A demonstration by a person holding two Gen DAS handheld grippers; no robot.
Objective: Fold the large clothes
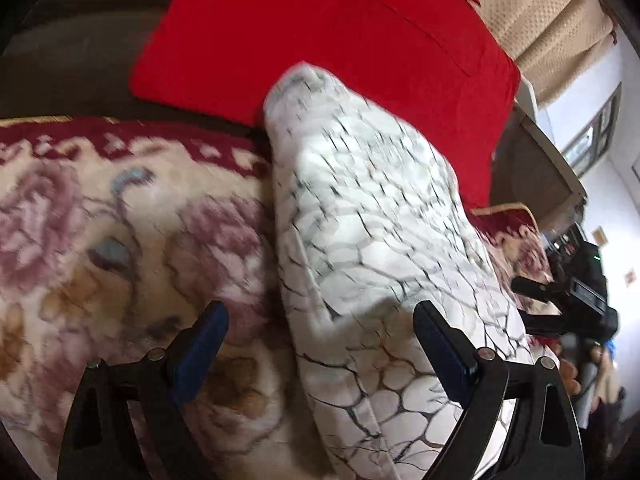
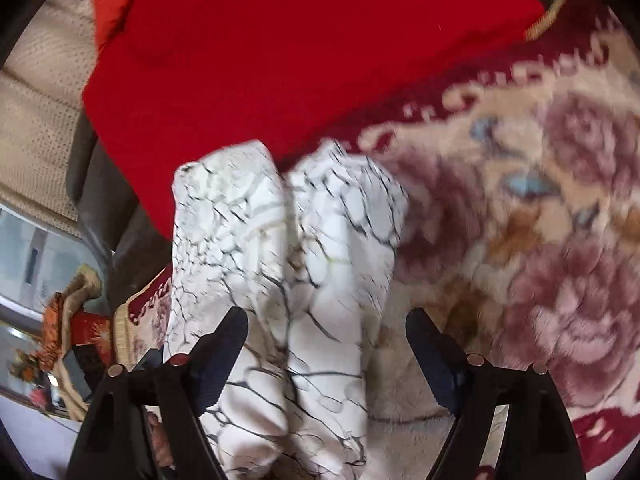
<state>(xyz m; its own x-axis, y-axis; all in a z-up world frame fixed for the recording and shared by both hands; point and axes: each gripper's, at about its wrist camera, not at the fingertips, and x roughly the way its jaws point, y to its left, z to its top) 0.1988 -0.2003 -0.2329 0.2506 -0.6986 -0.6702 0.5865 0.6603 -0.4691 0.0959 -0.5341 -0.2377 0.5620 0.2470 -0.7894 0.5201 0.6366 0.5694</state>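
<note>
Left wrist view: white garment with a dark crackle print (image 1: 368,216) lies bunched in a long ridge on the floral blanket (image 1: 120,232), its far end touching the red cloth (image 1: 320,32) behind. Left hand-held gripper (image 1: 320,348) has its fingers spread wide, one on each side of the garment's near end, pinching nothing. Right hand-held gripper body shows at the right edge, beside the garment. Frame is motion-blurred.

Right wrist view: same garment (image 2: 280,248) lies in two parallel rolls running away from the camera, over the blanket (image 2: 520,200) edge and up to the red cloth (image 2: 280,60). Right hand-held gripper (image 2: 326,344) is spread open, straddling the rolls; contact cannot be told. Beige perforated upholstery (image 2: 36,100) sits at left.
</note>
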